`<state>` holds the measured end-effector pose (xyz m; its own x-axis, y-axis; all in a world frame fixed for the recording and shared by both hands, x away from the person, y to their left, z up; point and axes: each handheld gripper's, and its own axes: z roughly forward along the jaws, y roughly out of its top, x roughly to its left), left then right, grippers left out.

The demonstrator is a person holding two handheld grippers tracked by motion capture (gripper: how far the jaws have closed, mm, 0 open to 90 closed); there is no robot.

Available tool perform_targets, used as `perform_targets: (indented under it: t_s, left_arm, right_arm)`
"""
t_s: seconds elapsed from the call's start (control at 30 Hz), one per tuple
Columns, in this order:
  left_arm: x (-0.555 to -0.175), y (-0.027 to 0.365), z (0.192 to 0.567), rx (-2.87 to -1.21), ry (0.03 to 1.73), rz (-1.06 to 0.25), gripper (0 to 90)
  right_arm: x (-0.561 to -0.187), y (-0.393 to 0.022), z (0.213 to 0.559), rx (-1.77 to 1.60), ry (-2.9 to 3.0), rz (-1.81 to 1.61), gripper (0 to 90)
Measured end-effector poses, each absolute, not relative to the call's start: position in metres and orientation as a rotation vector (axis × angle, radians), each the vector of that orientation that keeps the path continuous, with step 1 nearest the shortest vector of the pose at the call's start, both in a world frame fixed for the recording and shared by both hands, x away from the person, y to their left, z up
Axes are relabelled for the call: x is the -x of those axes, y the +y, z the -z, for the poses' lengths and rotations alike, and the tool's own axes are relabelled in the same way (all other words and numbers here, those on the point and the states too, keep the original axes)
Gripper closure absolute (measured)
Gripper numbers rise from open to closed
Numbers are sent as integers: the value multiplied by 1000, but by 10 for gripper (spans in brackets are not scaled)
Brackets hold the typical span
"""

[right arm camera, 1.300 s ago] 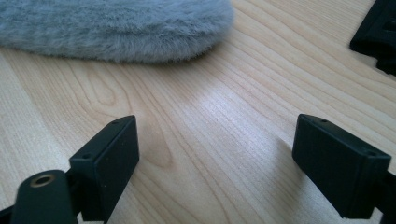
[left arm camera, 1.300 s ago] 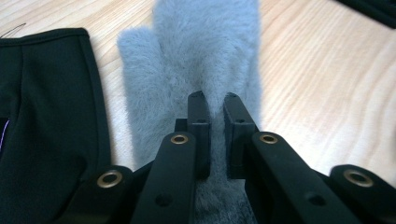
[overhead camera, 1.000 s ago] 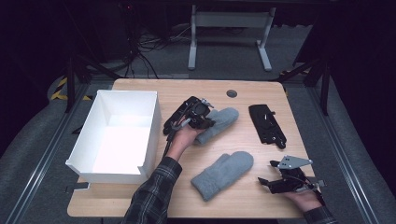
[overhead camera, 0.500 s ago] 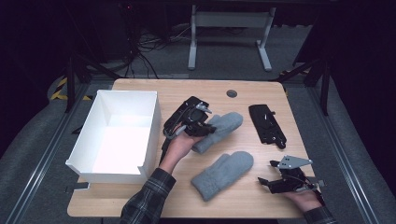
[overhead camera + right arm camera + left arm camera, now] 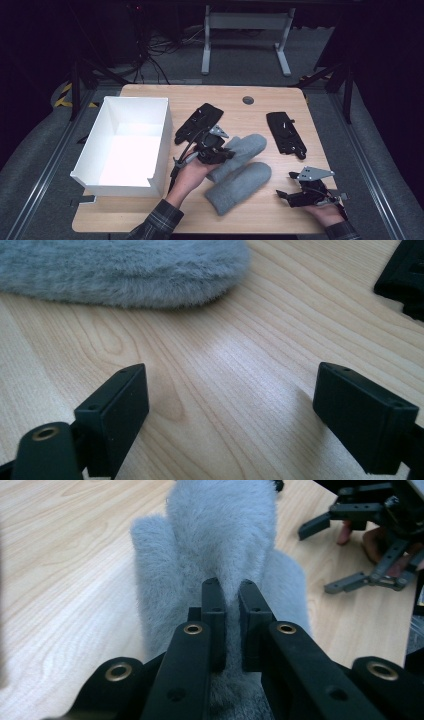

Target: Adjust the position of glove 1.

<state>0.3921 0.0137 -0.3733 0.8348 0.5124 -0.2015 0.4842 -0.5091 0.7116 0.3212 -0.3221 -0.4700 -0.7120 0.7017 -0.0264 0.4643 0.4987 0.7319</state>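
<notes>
The left gripper is clamped on the cuff end of a grey fleece mitten; in the left gripper view its jaws stand almost together with a fold of the mitten pinched between the pads. That mitten lies partly over a second grey mitten near the middle of the wooden table, with the white box just to the left of the hand. The right gripper rests at the table's near right corner with its jaws spread wide and nothing between them — in the right gripper view bare wood lies between the pads and the second mitten sits ahead, apart from them. The likely trouble comes from the bite: it is thin and taken near one edge, so the soft pile could slide out if the mitten is lifted or swung quickly. The two mittens touch, and fleece clings to fleece — the lower one could be dragged along. The mitten's free end may also droop and catch the box's near wall if it is carried that way. Two black gloves lie farther back.
</notes>
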Motion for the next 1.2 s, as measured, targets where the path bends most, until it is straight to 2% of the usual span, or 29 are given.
perform_targets:
  t_s: [0.5, 0.97, 1.07, 1.2]
  left_arm:
    - [-362, -4, 393, -2243, 660, -21, 849]
    - [-353, -11, 413, -2261, 649, 14, 829]
    - [-351, -12, 415, -2261, 640, 12, 780]
    - [-350, -11, 410, -2255, 607, 3, 605]
  right_arm:
    - [-321, -322, 470, -977, 2425, -1041, 149]
    - [-321, -322, 470, -979, 2425, -1041, 149]
    - [-321, -322, 470, -981, 2424, -1040, 149]
    - [-321, -322, 470, -980, 2423, -1041, 149]
